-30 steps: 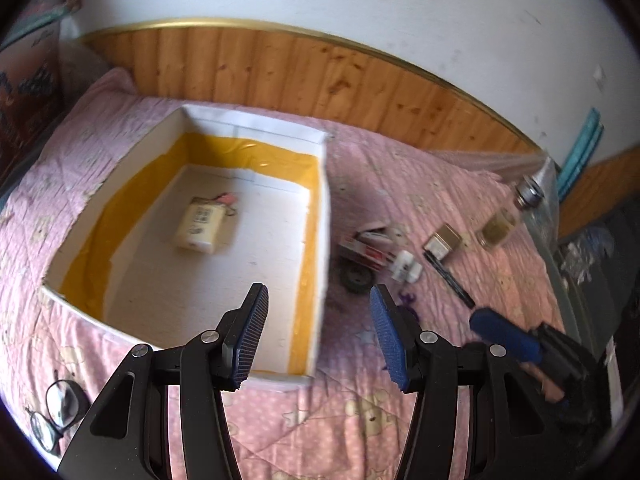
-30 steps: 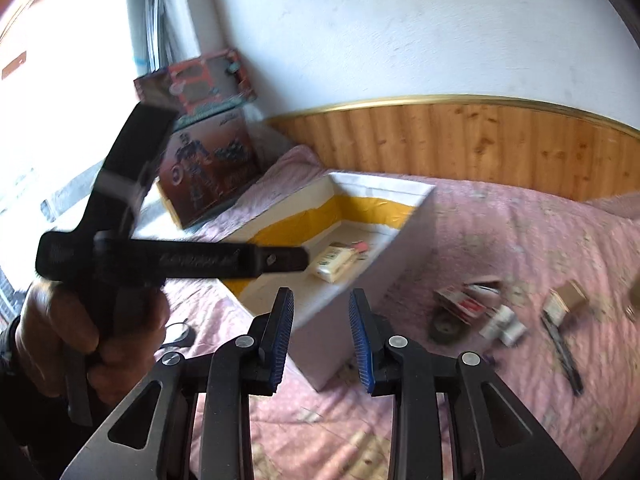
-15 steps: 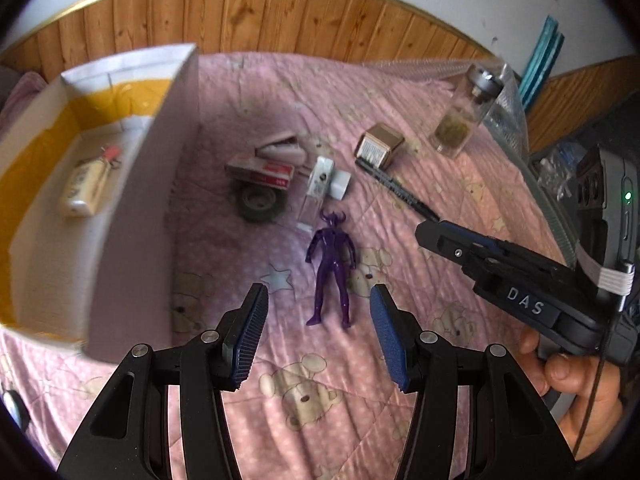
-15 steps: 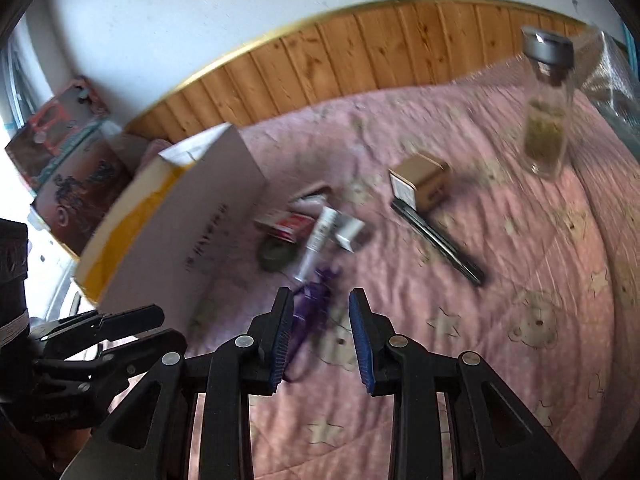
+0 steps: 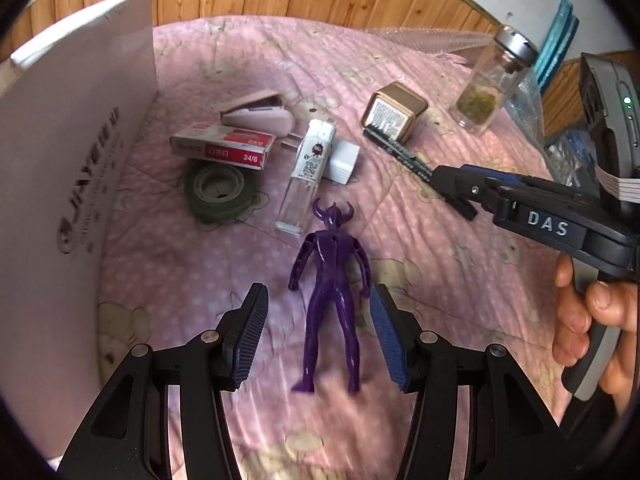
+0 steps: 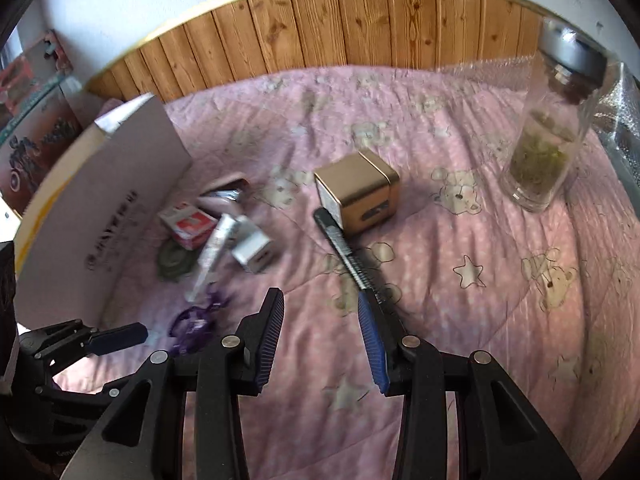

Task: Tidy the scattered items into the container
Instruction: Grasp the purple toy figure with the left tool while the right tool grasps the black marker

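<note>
A purple horned figure [image 5: 332, 292] lies face down on the pink quilt, between the fingers of my open left gripper [image 5: 318, 292], and the pads do not touch it. The white box [image 5: 72, 160] stands to the left, with only its outer wall showing. In the right wrist view my right gripper [image 6: 320, 296] hangs over bare quilt with its jaws opening and nothing between them. A black pen [image 6: 340, 244] runs down to its right finger, below a gold tin [image 6: 356, 196]. The blurred figure [image 6: 196, 320] lies to the left, beside the left gripper [image 6: 120, 336].
Near the box wall lie a staple box [image 5: 224, 148], a pink stapler [image 5: 260, 114], a tape roll [image 5: 218, 190], a clear tube [image 5: 306, 176] and a white plug [image 5: 344, 156]. A glass jar [image 5: 492, 84] stands at the right. The right gripper [image 5: 460, 190] reaches in, held by a hand [image 5: 588, 320].
Both grippers swung from the box over to the scattered items and sank toward the quilt. The purple figure now lies between the left fingers. The right jaws stand wider apart.
</note>
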Available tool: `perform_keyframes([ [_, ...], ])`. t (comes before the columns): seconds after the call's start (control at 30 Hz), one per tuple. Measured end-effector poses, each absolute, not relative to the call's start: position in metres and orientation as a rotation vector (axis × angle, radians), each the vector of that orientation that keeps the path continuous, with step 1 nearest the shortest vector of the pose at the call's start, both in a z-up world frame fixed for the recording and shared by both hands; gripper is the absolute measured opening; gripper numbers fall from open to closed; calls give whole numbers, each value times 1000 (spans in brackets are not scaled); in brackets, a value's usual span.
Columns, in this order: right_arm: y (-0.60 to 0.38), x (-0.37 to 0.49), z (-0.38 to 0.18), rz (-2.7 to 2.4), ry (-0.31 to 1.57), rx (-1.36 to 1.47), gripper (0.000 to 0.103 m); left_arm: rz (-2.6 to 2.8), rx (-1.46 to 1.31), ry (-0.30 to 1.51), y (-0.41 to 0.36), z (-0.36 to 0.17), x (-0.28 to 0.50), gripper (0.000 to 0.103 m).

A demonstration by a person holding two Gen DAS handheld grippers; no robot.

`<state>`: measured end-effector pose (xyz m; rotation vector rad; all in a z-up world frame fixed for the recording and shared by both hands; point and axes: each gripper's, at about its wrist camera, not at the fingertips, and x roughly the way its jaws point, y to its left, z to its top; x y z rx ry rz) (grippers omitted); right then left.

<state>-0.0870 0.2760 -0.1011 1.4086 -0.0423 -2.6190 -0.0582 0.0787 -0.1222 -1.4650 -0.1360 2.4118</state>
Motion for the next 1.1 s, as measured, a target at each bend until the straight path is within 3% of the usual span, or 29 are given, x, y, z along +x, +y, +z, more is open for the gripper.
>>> perform_keyframes([
  [0.17, 276, -112, -122, -2619, 125, 1447, 41, 2432, -1450, -126, 85, -129, -70, 56],
  [0.33, 286, -124, -132, -2601, 82, 1468, 40, 2453, -1416, -95, 89, -130, -73, 56],
  [0.37, 287, -125, -132, -2597, 78, 1467, 37, 2456, -1409, -88, 90, -130, -73, 56],
  [0.4, 287, -124, -132, -2586, 65, 1470, 28, 2461, -1403, -79, 91, -130, -72, 55],
  [0.43, 286, -124, -132, -2584, 70, 1475, 26, 2466, -1397, -66, 93, -130, -71, 51],
  [0.5, 286, -123, -130, -2579, 66, 1487, 23, 2452, -1392, -65, 94, -128, -71, 30],
  [0.63, 289, -121, -123, -2532, -84, 1505, 14, 2437, -1411, -60, 96, -127, -70, 27],
  [0.9, 291, -113, -106, -2484, -240, 1470, 14, 2434, -1435, -69, 93, -122, -68, 24],
  [1.1, 297, -107, -98, -2475, -314, 1452, 14, 2443, -1414, -87, 89, -107, -65, 15],
])
